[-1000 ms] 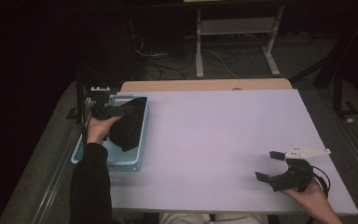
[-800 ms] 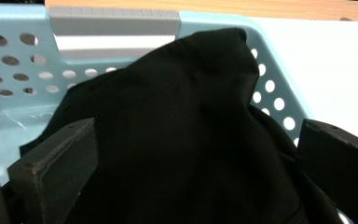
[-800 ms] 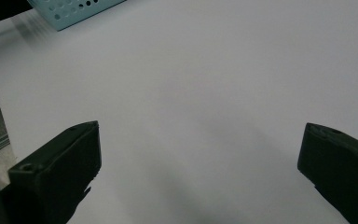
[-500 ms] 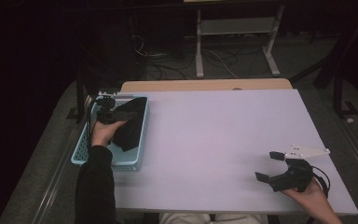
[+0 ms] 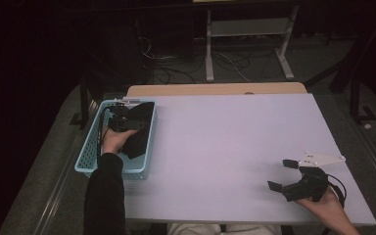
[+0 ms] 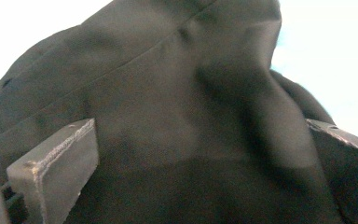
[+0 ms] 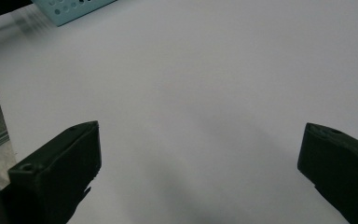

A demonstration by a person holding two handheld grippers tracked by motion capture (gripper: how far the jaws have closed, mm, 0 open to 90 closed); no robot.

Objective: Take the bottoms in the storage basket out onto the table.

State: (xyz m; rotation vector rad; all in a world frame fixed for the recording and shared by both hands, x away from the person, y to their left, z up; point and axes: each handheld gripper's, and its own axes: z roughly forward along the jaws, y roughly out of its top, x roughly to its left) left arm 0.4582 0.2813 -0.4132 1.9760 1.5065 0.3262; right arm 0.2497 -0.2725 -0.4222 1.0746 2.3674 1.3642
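Both grippers are held spread, nothing pinched; cloth may be missed if jaws are closed shallowly in basket.

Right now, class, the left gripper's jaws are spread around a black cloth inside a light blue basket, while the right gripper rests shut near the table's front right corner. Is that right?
One detail is wrong: the right gripper is open, not shut. The right gripper view shows its jaws wide apart over the bare white table. The rest stands: the left gripper reaches around the black cloth in the light blue basket.
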